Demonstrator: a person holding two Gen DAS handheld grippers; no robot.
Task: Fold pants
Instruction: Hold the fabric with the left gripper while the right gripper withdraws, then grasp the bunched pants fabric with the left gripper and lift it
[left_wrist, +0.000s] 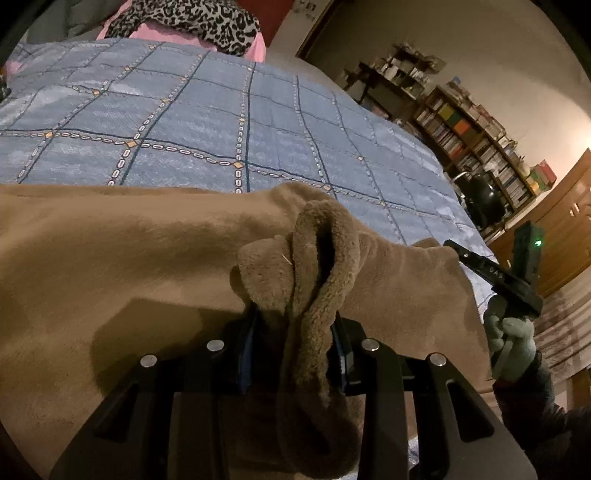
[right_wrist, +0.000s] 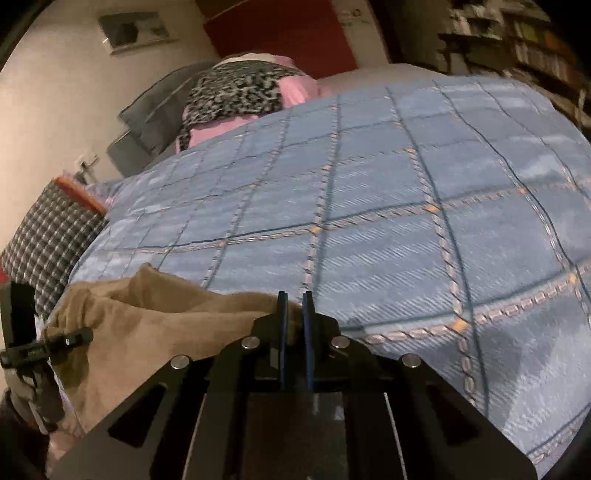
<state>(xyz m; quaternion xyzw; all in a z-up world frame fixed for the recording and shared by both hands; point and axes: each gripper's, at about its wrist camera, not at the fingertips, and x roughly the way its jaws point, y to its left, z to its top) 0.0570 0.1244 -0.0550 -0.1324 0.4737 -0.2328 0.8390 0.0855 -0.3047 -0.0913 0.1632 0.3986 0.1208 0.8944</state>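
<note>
Brown fleece pants (left_wrist: 147, 258) lie on the blue checked bedspread (left_wrist: 221, 122). My left gripper (left_wrist: 295, 332) is shut on a bunched fold of the pants, which hangs between its blue pads. In the right wrist view the pants (right_wrist: 147, 325) lie at the lower left. My right gripper (right_wrist: 294, 306) is nearly shut at the pants' edge; its pads (right_wrist: 282, 325) stand a narrow gap apart, and whether cloth is between them is hidden. The right gripper also shows in the left wrist view (left_wrist: 491, 273), held by a gloved hand.
A leopard-print and pink pile (right_wrist: 240, 92) lies at the head of the bed. A checked cushion (right_wrist: 48, 240) sits at the left edge. Bookshelves (left_wrist: 472, 140) and a wooden cabinet (left_wrist: 569, 229) stand beyond the bed's right side.
</note>
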